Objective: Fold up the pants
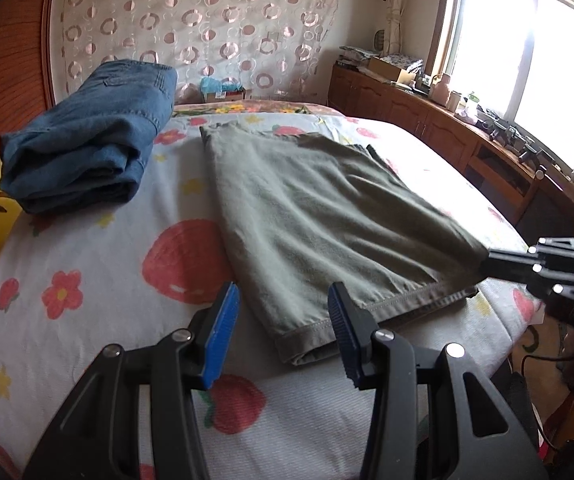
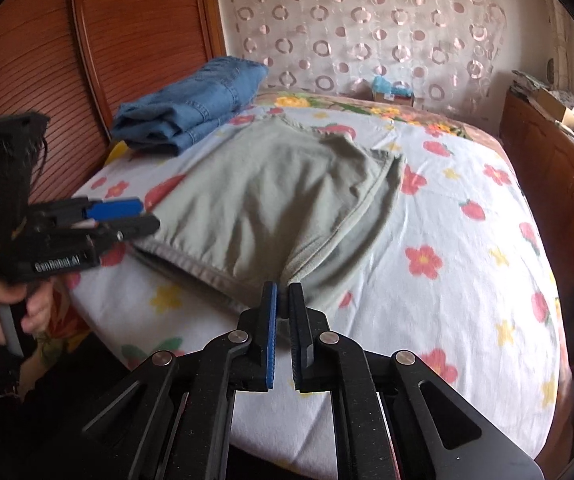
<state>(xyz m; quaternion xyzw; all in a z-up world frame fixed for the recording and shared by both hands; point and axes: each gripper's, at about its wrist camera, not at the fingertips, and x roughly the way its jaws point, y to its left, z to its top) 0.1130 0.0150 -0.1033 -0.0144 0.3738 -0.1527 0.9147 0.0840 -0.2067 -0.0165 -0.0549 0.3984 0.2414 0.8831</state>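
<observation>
Olive-green pants point(image 1: 319, 216) lie on the flowered bed sheet point(image 1: 99, 264), legs toward me, hem at the near edge. My left gripper point(image 1: 283, 304) is open, its blue pads on either side of the left hem corner, just above the sheet. My right gripper point(image 2: 283, 296) is shut on the right hem corner of the pants point(image 2: 271, 192) and lifts the cloth slightly. In the left wrist view the right gripper point(image 1: 487, 260) shows at the right, pinching the hem. In the right wrist view the left gripper point(image 2: 143, 216) shows at the left, held by a hand.
Folded blue jeans point(image 1: 87, 152) lie at the far left of the bed by the wooden headboard point(image 2: 47, 80). A wooden cabinet point(image 1: 447, 136) with clutter runs along the right under the window. A patterned curtain point(image 1: 207, 20) hangs behind the bed.
</observation>
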